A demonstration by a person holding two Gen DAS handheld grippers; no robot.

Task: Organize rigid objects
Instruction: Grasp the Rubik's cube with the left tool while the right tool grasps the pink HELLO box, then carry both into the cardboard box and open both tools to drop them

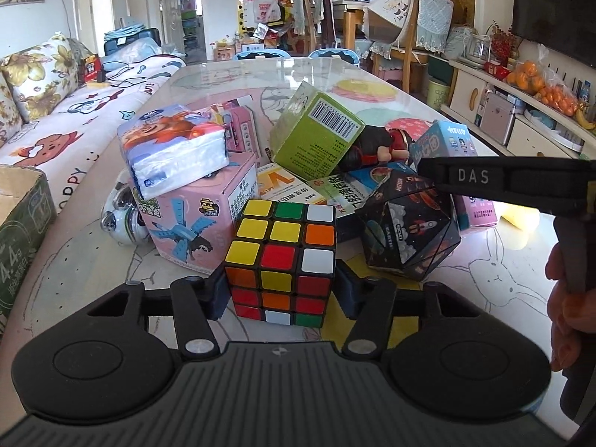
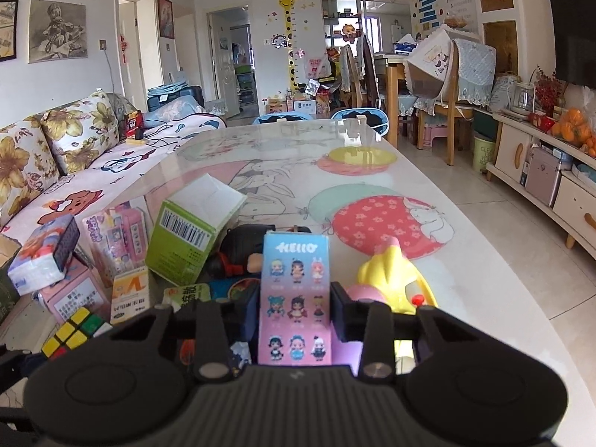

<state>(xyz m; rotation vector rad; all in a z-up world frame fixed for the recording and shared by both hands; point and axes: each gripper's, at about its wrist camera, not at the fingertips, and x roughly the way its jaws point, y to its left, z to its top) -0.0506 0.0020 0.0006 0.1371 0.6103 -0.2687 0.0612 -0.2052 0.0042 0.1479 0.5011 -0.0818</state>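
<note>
A Rubik's cube [image 1: 283, 260] rests on the table at the front of a pile of boxes. My left gripper [image 1: 281, 294] has a pad against each side of it and is shut on it. My right gripper [image 2: 294, 311] is shut on a tall pink and blue box printed HELLO [image 2: 294, 298], holding it upright by its narrow sides. In the left wrist view that box [image 1: 447, 138] shows at the right, behind one of the right gripper's black fingers [image 1: 473, 177]. A person's hand [image 1: 566, 298] holds that gripper.
The pile holds a green box [image 1: 316, 130], a pink brick-set box [image 1: 197, 219], a tissue pack [image 1: 175, 152], a black folding cube [image 1: 406, 234], flat medicine boxes [image 1: 283, 182] and a dark doll [image 2: 242, 253]. A yellow toy [image 2: 391, 279] lies right of it. A cardboard carton [image 1: 22, 231] stands far left.
</note>
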